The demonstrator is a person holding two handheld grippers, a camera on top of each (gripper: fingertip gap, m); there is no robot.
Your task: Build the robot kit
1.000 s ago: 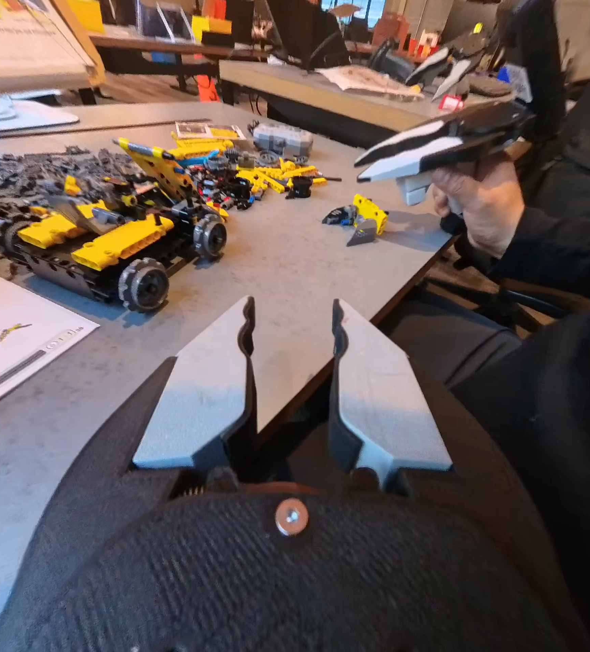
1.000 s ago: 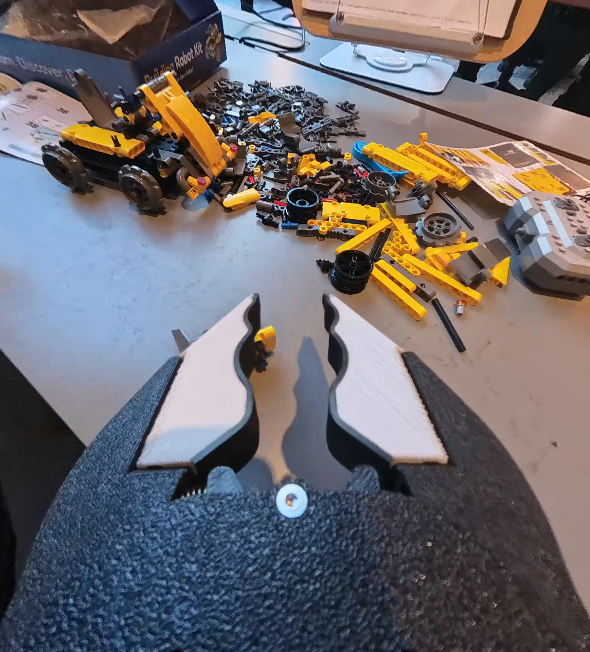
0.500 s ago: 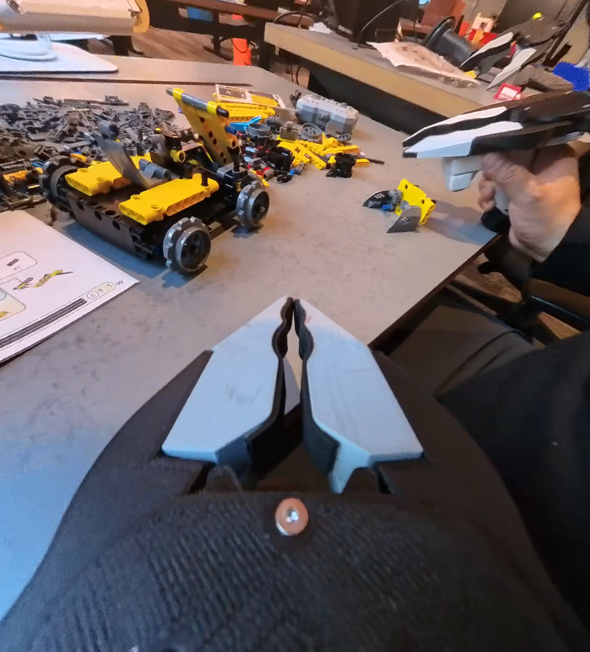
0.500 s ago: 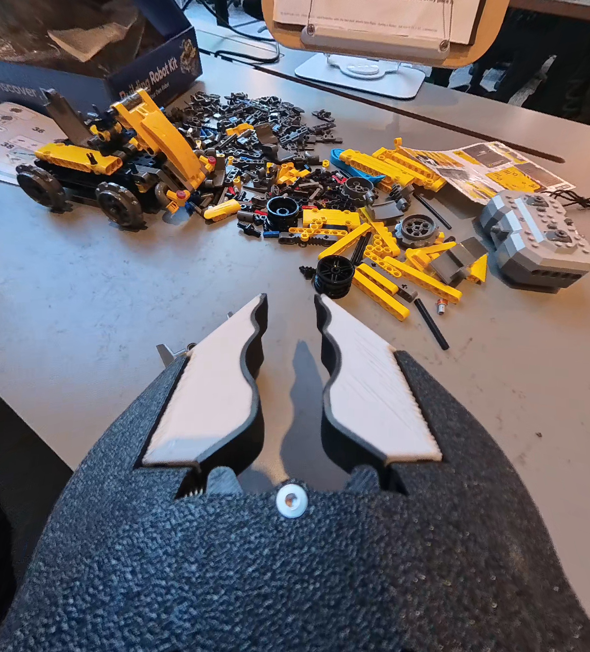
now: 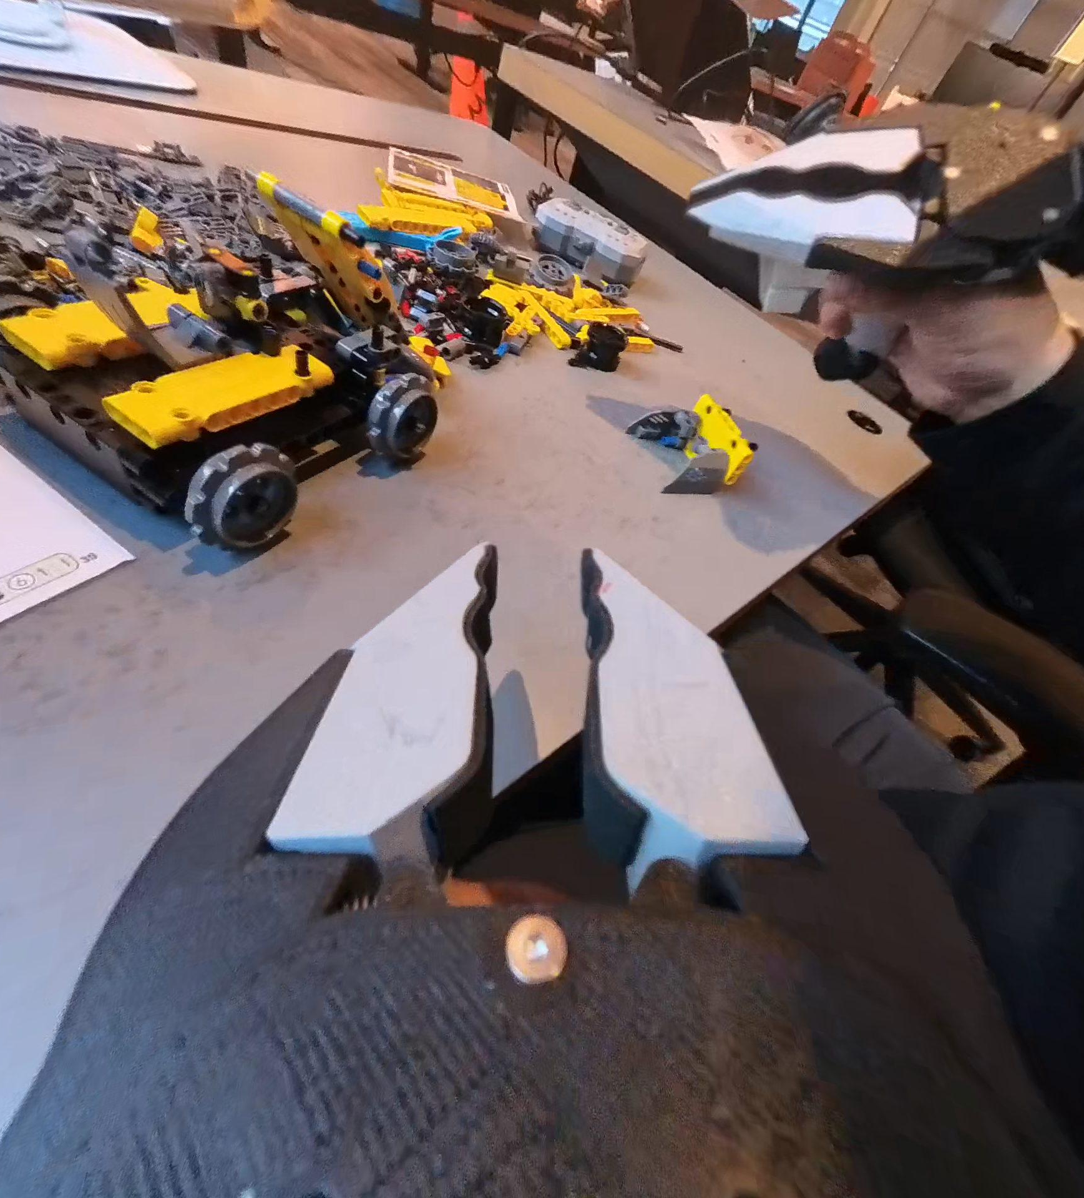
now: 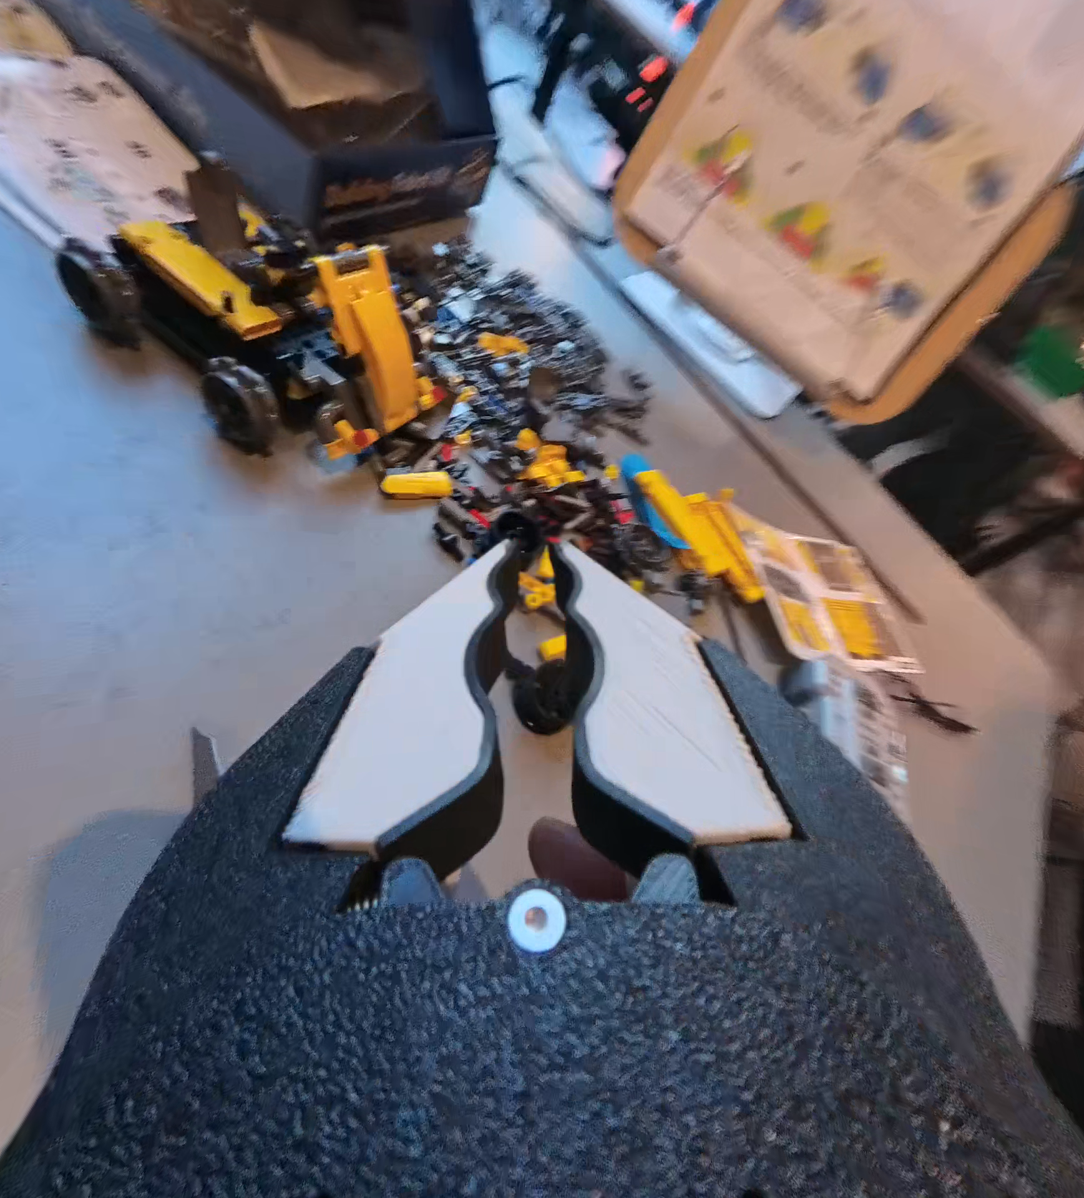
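left hand-held gripper (image 5: 538, 564) gapped, empty over the worktop (image 5: 513, 467) edge. right hand-held gripper (image 6: 534, 551) nearly closed, empty, above loose yellow bricks (image 6: 542, 463)

Blurred throughout the right wrist view: brick pile (image 6: 526, 454), tilted board (image 6: 850, 194); instruction sheet (image 5: 1, 551) cut by left edge.
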